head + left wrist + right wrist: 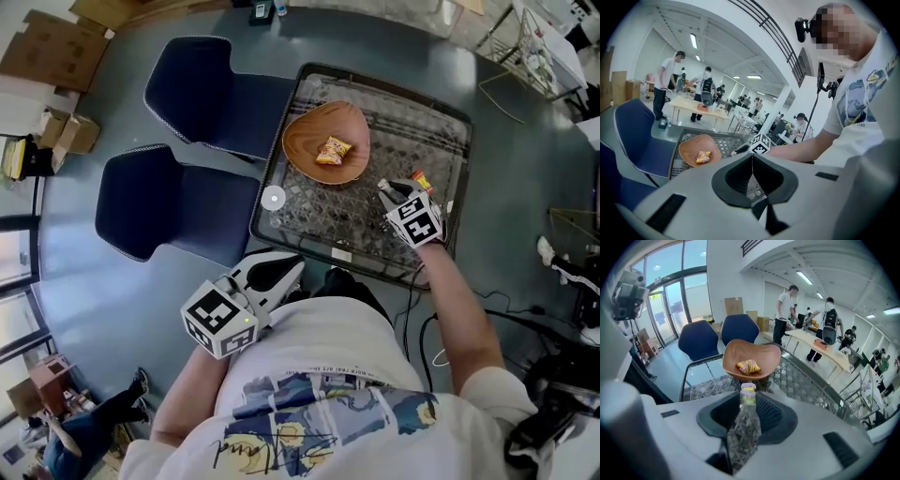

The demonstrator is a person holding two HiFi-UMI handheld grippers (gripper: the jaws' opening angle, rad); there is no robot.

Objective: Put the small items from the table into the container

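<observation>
Over the worktop (412, 131), my right gripper (401, 190) has its fingers clenched on a small packet (746, 425), a narrow strip of crinkled clear film with a pink-and-yellow end that pokes out past the tips. It hangs above the near right part of the surface, well apart from the wooden bowl (305, 141) that it is meant for. My left gripper (752, 159) waits near my body at the worktop's near edge, fingers pressed together on nothing.

The main risk, as I judge it, is the grip itself. The film looks slick and thin, and the fingers pinch only a slim strip, so a quick swing could let it slide out short of the bowl. The bowl is smooth, rounded and shallow with gently sloping sides. A release from too high or off centre could send a light packet skating over the rim. A knock from the fingers could also shove the bowl across what looks like a glassy, patterned top in a dark metal frame.

A yellow-orange snack packet (333, 150) already lies in the bowl. A small white disc (273, 197) sits on the worktop near its left edge, beside two dark blue padded chairs (206, 89).
</observation>
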